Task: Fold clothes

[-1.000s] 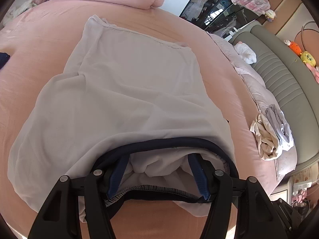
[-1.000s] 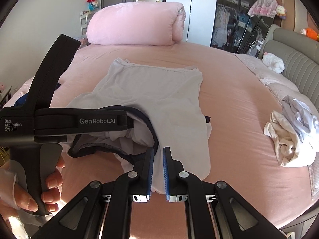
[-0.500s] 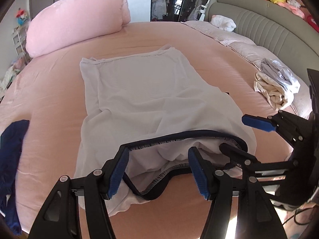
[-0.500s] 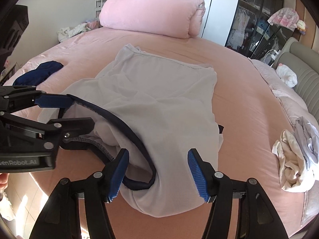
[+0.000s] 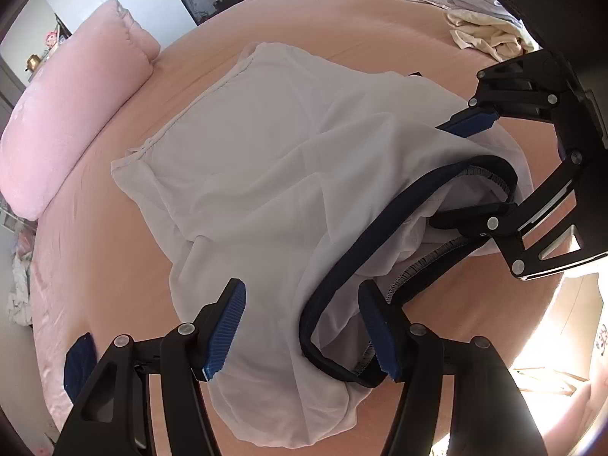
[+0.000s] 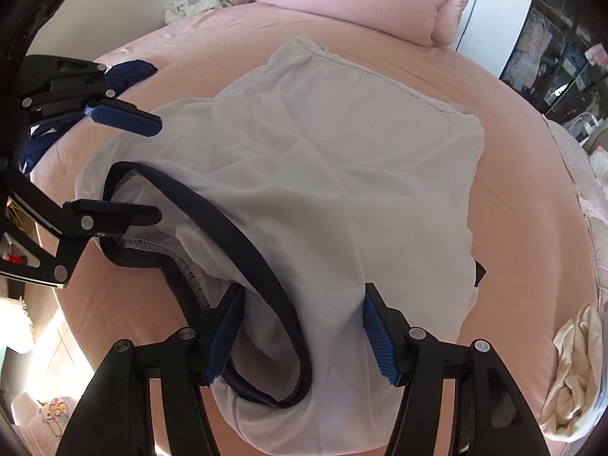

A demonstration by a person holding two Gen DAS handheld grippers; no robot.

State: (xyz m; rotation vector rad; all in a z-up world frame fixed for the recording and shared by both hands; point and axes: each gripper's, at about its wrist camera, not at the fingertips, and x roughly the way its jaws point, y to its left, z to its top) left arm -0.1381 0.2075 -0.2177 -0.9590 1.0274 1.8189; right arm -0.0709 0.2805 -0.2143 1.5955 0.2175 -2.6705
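Observation:
A pale lilac-grey garment (image 5: 273,159) with a dark navy waistband (image 5: 364,250) lies spread on the pink bed; it also shows in the right wrist view (image 6: 342,174), waistband (image 6: 243,235) nearest me. My left gripper (image 5: 304,334) is open, its jaws straddling the near-left end of the waistband. My right gripper (image 6: 304,338) is open, its jaws either side of the near-right end of the waistband. Each gripper shows in the other's view, the right one (image 5: 471,167) and the left one (image 6: 133,167), both with jaws apart over the waistband.
A rolled pink duvet (image 6: 361,0) lies at the far side of the bed (image 6: 513,190). A heap of cream and grey clothes (image 5: 486,30) sits by the grey headboard. A navy garment (image 6: 129,72) lies on the left. The bed's front edge is just under the grippers.
Both grippers have moved apart along the waistband and closer to the cloth. The right gripper was shut a second ago and is open now. The left stays open.

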